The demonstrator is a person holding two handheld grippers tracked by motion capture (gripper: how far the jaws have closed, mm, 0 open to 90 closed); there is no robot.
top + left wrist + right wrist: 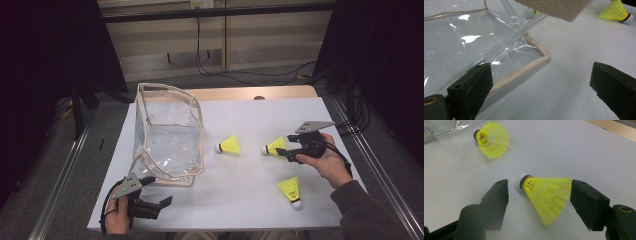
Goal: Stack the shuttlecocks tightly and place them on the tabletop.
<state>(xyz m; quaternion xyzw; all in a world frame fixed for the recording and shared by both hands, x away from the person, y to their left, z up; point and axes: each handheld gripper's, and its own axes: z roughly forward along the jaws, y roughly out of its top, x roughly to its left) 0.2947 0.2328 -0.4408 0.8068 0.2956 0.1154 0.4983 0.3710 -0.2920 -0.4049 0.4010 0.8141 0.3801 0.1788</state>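
Three yellow shuttlecocks with white caps lie on the white table sheet (250, 115). My right gripper (284, 146) (539, 192) is open around the rightmost of the far pair, a shuttlecock (274, 146) (546, 195) lying on its side between the jaws. The left jaw stands clear of its cap and the right jaw sits at the skirt's edge. Another shuttlecock (230, 145) (492, 140) lies to its left, and a third (290, 190) (615, 11) lies nearer the person. My left gripper (160, 190) (541, 75) is open and empty at the front corner of a clear plastic bag (167, 135) (461, 37).
The bag stands open-topped at the table's left, with beige trim (536, 62) along its edges. A bare wooden strip (240, 93) runs along the far edge. Metal rails flank the table on both sides, and cables lie on the floor behind.
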